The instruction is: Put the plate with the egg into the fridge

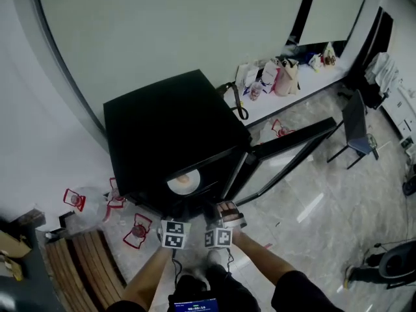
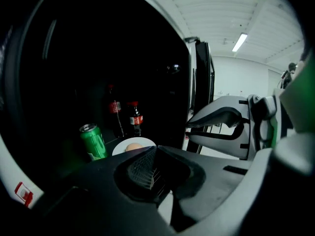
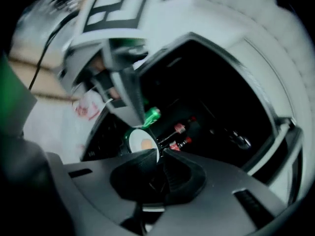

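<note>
The white plate (image 1: 184, 182) with the egg (image 1: 184, 179) lies on a shelf inside the open black fridge (image 1: 169, 129). In the left gripper view the plate (image 2: 132, 144) sits beside a green can (image 2: 93, 141) and two cola bottles (image 2: 135, 117). My left gripper (image 2: 155, 149) is shut and empty, just in front of the fridge opening and apart from the plate. My right gripper (image 3: 160, 154) hangs beside it, rolled over, also shut on nothing. Its view shows the plate (image 3: 142, 141) farther in. In the head view both grippers, left (image 1: 177, 218) and right (image 1: 224, 212), hover at the fridge's front.
The fridge door (image 1: 292, 145) stands swung open to the right. Red-and-white plastic bags (image 1: 138, 229) lie on the floor at the left, near a wooden slatted bench (image 1: 78, 265). A dark chair (image 1: 356, 125) and a ledge with bags (image 1: 273, 77) are beyond.
</note>
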A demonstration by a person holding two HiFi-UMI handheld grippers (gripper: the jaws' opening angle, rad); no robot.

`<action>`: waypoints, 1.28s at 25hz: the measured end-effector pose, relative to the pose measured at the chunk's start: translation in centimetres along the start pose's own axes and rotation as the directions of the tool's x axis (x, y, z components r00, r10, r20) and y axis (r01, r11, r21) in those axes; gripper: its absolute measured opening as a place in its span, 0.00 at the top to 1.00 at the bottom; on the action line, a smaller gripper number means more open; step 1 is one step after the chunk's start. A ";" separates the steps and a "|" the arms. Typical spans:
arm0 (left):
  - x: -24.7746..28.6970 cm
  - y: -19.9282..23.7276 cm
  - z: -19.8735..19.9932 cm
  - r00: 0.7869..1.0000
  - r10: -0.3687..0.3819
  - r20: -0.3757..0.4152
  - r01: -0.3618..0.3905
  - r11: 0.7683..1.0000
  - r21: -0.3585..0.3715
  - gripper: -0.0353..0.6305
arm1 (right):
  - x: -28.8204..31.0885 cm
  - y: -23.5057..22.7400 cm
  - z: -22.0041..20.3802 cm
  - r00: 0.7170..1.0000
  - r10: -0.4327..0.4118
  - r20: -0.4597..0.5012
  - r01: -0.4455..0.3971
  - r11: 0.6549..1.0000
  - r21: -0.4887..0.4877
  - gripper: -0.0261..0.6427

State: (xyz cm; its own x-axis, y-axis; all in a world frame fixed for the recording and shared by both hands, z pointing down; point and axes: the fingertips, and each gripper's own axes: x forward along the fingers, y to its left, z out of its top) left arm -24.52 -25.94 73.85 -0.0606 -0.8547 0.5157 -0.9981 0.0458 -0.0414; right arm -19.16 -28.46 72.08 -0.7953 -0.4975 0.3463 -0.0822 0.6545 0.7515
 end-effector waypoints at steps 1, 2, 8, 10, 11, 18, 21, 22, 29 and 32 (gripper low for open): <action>-1.7 -0.6 1.1 1.000 -0.007 0.020 0.007 1.000 -0.010 0.93 | -1.5 -0.8 0.5 1.000 0.005 -0.019 -0.003 0.990 0.139 0.92; -3.4 -1.2 2.3 0.999 -0.014 0.044 0.015 1.000 -0.016 0.93 | -3.0 -1.6 1.0 0.999 0.011 -0.032 -0.001 0.959 0.283 0.92; -11.7 -6.0 7.2 0.978 -0.087 0.191 0.087 0.996 0.008 0.93 | -11.6 -5.2 3.7 0.999 -0.002 -0.049 0.040 0.608 0.793 0.92; -13.3 -7.5 7.8 0.970 -0.116 0.213 0.113 0.993 0.025 0.93 | -13.8 -5.5 4.5 0.998 -0.021 -0.055 0.057 0.574 0.817 0.92; -13.9 -8.2 8.1 0.967 -0.130 0.220 0.127 0.991 0.031 0.93 | -14.8 -5.5 4.9 0.998 -0.030 -0.056 0.063 0.569 0.820 0.92; -14.4 -14.7 10.6 0.938 -0.249 0.243 0.234 0.968 0.091 0.93 | -20.9 -6.9 2.9 0.991 -0.089 -0.102 0.135 0.555 0.821 0.92; -13.6 -19.0 12.5 0.918 -0.317 0.241 0.294 0.947 0.128 0.93 | -23.9 -9.1 -0.1 0.984 -0.129 -0.120 0.170 0.516 0.840 0.92; -13.2 -20.6 13.2 0.909 -0.340 0.241 0.313 0.939 0.143 0.93 | -24.9 -10.1 -1.2 0.981 -0.145 -0.125 0.183 0.509 0.841 0.92; -7.7 -31.4 18.6 0.860 -0.449 0.243 0.404 0.889 0.214 0.93 | -29.7 -17.8 -10.8 0.962 -0.223 -0.157 0.253 0.510 0.822 0.92; -3.7 -35.6 21.6 0.855 -0.460 0.238 0.415 0.883 0.218 0.93 | -30.1 -21.4 -15.5 0.968 -0.212 -0.131 0.227 0.528 0.819 0.92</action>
State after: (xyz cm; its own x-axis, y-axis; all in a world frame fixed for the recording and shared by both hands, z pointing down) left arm 11.52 -35.52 54.95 0.4104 -0.8752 0.2562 -0.9043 -0.4267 -0.0089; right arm 15.92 -36.33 54.28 -0.6738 -0.6955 0.2496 -0.7153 0.6986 0.0153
